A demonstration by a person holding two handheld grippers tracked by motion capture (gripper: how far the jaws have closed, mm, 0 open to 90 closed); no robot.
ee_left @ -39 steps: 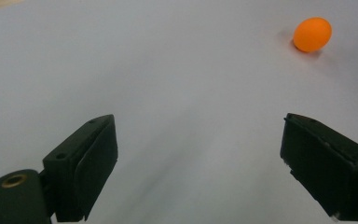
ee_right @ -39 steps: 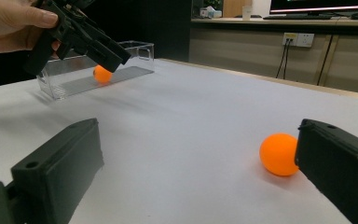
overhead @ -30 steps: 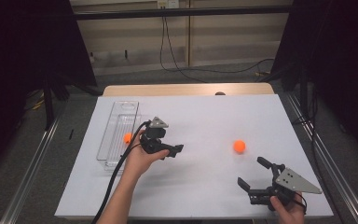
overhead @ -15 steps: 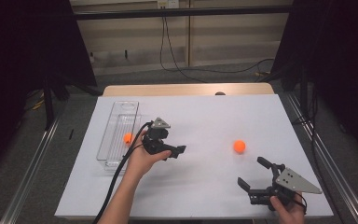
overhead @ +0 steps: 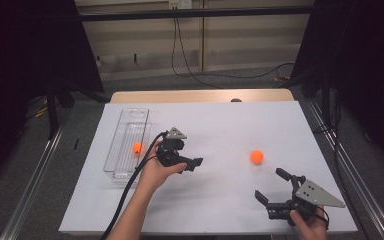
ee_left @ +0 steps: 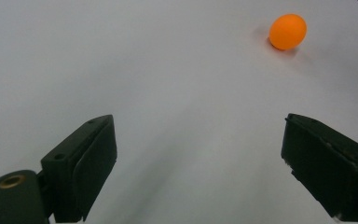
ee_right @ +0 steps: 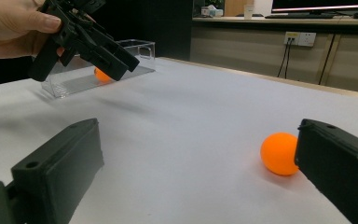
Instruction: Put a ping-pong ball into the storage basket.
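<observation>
White table cover [overhead: 220,125] spreads under everything, with the clear tray [overhead: 130,135] at its left edge holding one orange ball [overhead: 137,147]. My left gripper [overhead: 192,163] hovers just beside that tray, jaws wide and empty. My right gripper [overhead: 272,187] sits near the bottom edge, also spread and empty. The loose orange ball [overhead: 256,156] lies between them.
</observation>
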